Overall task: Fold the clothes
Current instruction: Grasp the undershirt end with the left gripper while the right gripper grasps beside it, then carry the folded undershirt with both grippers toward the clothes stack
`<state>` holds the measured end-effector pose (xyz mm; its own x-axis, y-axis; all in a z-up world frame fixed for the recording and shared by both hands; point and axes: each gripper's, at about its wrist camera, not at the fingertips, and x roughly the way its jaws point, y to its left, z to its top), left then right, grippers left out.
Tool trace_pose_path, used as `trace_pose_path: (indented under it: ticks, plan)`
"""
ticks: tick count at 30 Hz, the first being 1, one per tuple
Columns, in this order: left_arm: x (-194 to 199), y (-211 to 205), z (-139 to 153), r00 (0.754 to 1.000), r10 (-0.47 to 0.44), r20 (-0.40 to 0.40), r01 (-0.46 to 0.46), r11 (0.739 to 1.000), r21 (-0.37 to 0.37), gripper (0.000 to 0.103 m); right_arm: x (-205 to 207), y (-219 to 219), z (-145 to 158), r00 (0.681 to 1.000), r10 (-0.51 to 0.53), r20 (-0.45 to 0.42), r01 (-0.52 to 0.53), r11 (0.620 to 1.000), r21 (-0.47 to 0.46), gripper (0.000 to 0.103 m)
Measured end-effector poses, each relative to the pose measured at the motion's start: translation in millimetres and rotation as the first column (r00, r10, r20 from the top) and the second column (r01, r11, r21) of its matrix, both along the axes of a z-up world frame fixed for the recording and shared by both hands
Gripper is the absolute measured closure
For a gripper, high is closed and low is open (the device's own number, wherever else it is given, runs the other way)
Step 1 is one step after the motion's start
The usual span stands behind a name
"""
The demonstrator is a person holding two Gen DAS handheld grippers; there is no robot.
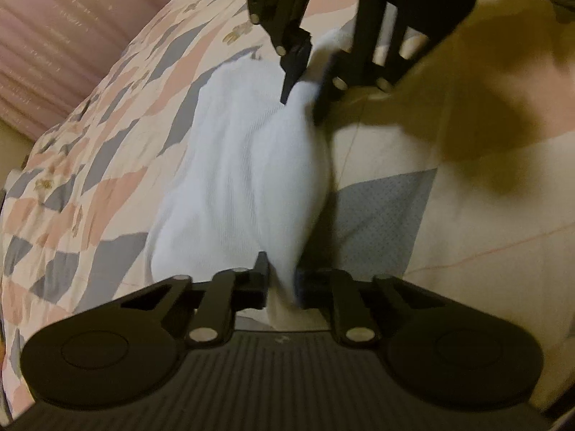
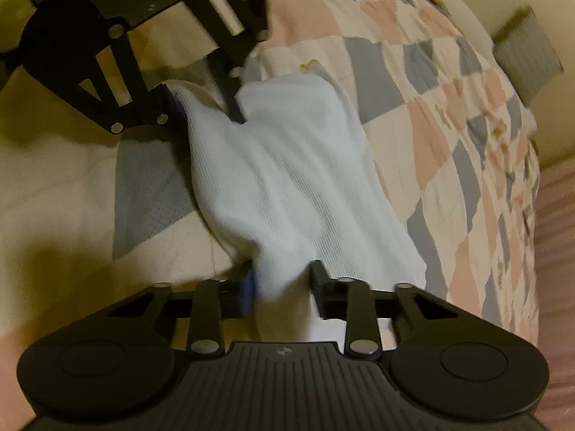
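A white ribbed garment (image 1: 233, 179) lies bunched lengthwise on a patchwork quilt (image 1: 90, 186). In the left wrist view my left gripper (image 1: 285, 280) is shut on the near end of the garment, the cloth pinched between its fingers. My right gripper (image 1: 303, 100) reaches in from the top and pinches the far end. In the right wrist view the right gripper (image 2: 282, 283) is shut on a gathered end of the garment (image 2: 287, 179). Opposite it, the left gripper (image 2: 205, 107) holds the other end. The cloth sags between the two grips.
The quilt (image 2: 449, 107) covers a bed, and its edge drops away towards a pink curtain (image 1: 54, 36). A grey cushion (image 2: 528, 54) lies off the bed's far side. A blurred hand or sleeve (image 1: 503, 72) sits behind the right gripper.
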<state>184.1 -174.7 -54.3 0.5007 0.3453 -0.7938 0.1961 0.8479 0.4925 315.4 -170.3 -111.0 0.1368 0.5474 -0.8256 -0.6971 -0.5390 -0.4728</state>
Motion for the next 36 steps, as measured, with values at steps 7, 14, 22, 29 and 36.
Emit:
trace_pose_path:
  ticks: [7,14,22,29,36]
  plan:
    - [2.2,19.2,41.7,0.99,-0.14,0.019,0.14,0.99,0.023,0.094,4.9,-12.9,45.3,0.986,-0.124,-0.113,0.13,0.991,0.042,0.096]
    - [41.4,35.9,105.2,0.94,-0.335,0.069,0.331,0.941,0.064,0.094,27.2,-26.6,97.6,0.937,-0.287,-0.2,0.313,0.943,0.113,0.096]
    - [89.1,19.0,154.5,0.775,-0.618,0.131,0.599,0.785,0.159,0.095,57.3,-62.2,160.5,0.847,-0.5,-0.179,0.529,0.824,0.203,0.096]
    - [62.1,9.5,108.5,0.589,-0.803,0.088,0.798,0.596,0.091,0.095,12.7,-98.0,168.5,0.689,-0.712,-0.132,0.722,0.658,0.213,0.096]
    - [-0.6,26.0,9.8,0.482,-0.876,-0.014,0.876,0.482,-0.002,0.095,-87.7,-87.8,67.2,0.509,-0.837,-0.199,0.858,0.511,0.045,0.096]
